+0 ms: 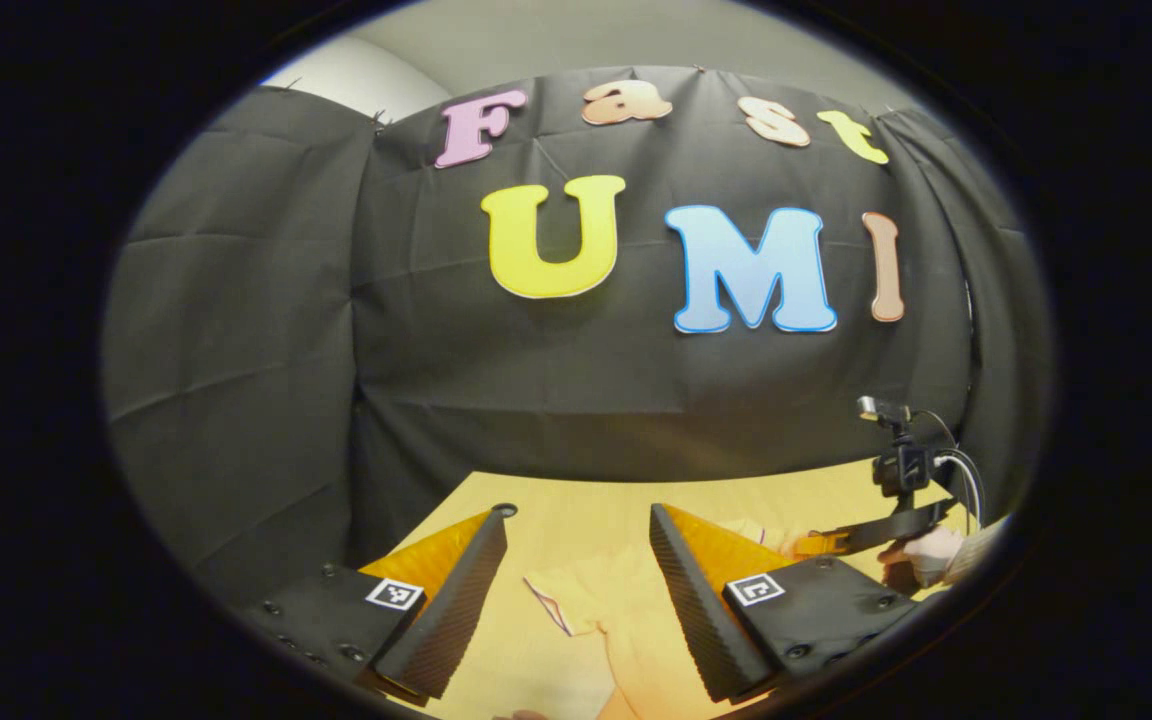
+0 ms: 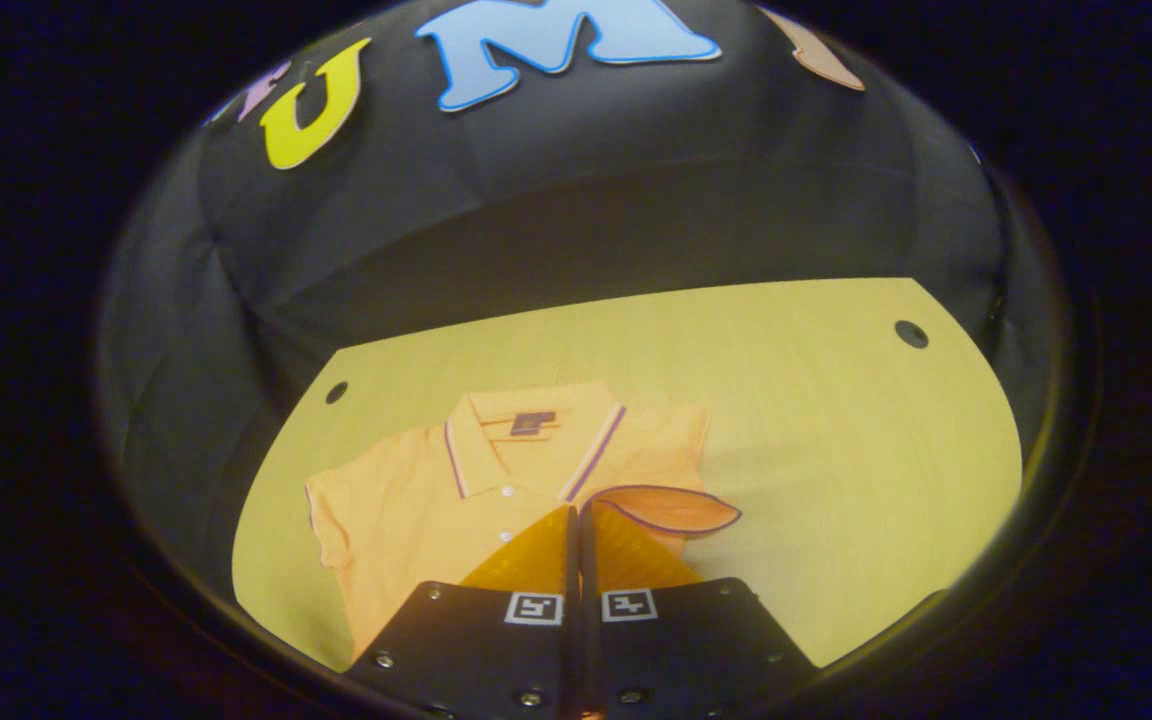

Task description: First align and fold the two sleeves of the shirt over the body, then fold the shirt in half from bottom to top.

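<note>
Right tongs (image 2: 576, 520), pressed together, pinch one sleeve (image 2: 671, 508) of the yellow-orange polo shirt (image 2: 416, 500), folding it inward. Left tongs (image 1: 576, 580) spread, empty. Other sleeve and bottom-to-top fold remain.

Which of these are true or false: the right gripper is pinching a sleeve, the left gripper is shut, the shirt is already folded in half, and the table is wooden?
1. The right gripper is shut on the lifted sleeve. True.
2. The left gripper is shut. False: its jaws stand wide apart, holding nothing.
3. The shirt is folded in half. False: collar and body lie open and flat.
4. The table is light wood. True.
</note>
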Motion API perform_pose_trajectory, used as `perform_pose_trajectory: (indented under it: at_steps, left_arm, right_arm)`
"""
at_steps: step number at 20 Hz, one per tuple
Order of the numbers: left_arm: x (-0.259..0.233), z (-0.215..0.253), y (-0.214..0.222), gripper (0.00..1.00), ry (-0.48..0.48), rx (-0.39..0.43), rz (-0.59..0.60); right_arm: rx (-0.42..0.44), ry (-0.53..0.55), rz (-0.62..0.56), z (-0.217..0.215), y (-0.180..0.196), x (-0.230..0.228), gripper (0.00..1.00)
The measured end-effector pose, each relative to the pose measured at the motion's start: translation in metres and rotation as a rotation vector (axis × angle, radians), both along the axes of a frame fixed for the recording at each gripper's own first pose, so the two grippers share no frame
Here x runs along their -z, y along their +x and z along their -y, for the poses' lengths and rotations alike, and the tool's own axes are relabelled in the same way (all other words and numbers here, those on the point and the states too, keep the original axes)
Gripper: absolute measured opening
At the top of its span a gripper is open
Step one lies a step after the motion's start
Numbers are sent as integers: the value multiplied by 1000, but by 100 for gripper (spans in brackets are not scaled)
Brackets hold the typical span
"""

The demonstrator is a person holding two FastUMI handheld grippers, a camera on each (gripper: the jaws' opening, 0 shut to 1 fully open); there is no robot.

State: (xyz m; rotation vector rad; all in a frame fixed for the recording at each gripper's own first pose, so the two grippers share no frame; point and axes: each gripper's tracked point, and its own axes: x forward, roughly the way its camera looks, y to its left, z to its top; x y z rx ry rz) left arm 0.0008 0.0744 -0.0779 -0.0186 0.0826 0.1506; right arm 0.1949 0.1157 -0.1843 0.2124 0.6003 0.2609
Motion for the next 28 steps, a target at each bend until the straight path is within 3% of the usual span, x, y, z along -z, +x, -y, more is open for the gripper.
perform_pose_trajectory:
  at_steps: [6,7,8,12,20,28]
  left_arm:
    - [12,-20,-8,94,-8,-28,-15]
    - [14,-22,-8,94,-10,-32,-19]
    - [16,-25,-8,94,-11,-34,-21]
    - [22,-33,-6,94,-15,-36,-30]
    - [46,-38,17,94,-29,-8,-57]
    - [110,-40,74,94,-51,37,-151]
  right_arm:
    - [-111,-111,-38,-43,-15,27,0]
    - [-132,-116,-63,-48,-19,32,3]
    - [-145,-119,-81,-53,-25,36,16]
    - [-160,-140,-88,-57,-30,38,24]
    - [-137,-115,-42,-52,-37,12,24]
    - [-125,-80,33,-46,-59,-30,24]
